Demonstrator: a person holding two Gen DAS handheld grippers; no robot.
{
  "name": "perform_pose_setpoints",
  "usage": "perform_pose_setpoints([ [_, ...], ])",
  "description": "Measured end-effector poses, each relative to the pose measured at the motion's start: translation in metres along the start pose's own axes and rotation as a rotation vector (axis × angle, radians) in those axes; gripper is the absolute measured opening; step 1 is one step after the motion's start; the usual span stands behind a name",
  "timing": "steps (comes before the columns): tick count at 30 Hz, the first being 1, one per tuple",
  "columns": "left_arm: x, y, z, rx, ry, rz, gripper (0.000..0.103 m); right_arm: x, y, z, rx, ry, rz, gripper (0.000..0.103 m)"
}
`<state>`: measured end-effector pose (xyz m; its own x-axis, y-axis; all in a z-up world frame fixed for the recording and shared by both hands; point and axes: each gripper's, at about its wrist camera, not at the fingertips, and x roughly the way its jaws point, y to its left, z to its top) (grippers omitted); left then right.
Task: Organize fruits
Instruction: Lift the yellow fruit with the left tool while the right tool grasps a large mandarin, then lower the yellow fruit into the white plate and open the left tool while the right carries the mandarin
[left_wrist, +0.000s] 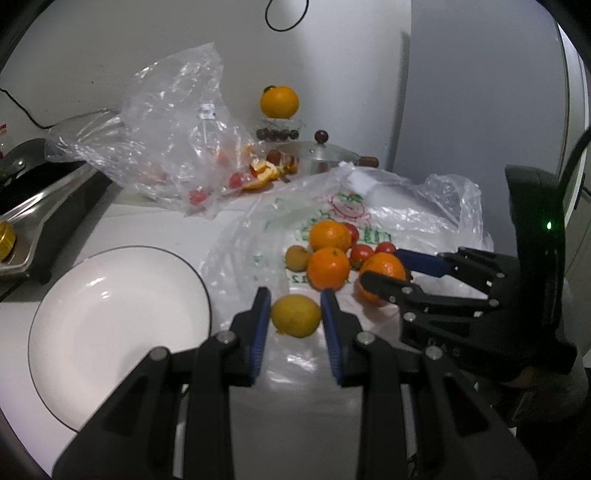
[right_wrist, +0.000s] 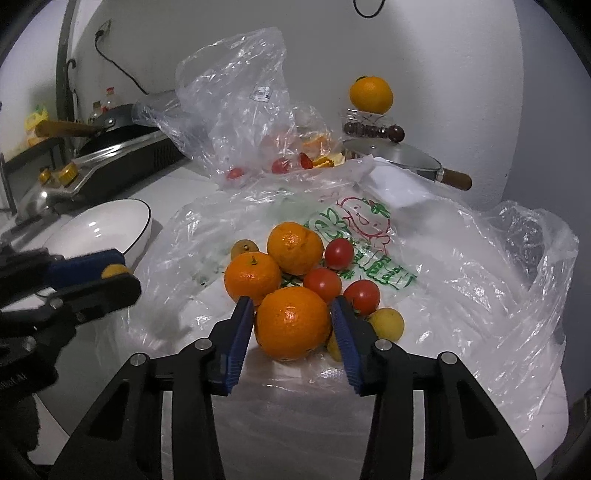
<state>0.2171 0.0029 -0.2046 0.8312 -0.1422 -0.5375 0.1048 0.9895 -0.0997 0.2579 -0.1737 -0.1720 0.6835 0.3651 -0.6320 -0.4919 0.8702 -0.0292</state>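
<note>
Steel pot lid (right_wrist: 391, 157) with wooden knob against wall. Black pan (right_wrist: 110, 129) on stove (right_wrist: 122, 162) at far left. Brass burner caps (right_wrist: 68, 170) nearby. Black cable (right_wrist: 118, 70) runs down wall.

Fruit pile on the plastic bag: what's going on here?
A person is sorting fruit with two tools. The left hand-held gripper is shut on a small yellow fruit, beside the empty white plate. The right hand-held gripper brackets the nearest orange in the pile on the plastic bag; its grip isn't clear.
</note>
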Motion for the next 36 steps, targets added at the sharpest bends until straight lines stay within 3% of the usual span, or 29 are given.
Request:
perform_pose_setpoints([
  [15, -0.027, 0.028, 0.002, -0.027, -0.051, 0.055, 0.029, -0.021, 0.008, 0.012, 0.005, -0.053, 0.001, 0.045],
  [36, -0.059, 0.085, -0.017, -0.093, -0.074, 0.141, 0.029, -0.040, 0.064, 0.040, -0.027, -0.139, 0.141, 0.045],
])
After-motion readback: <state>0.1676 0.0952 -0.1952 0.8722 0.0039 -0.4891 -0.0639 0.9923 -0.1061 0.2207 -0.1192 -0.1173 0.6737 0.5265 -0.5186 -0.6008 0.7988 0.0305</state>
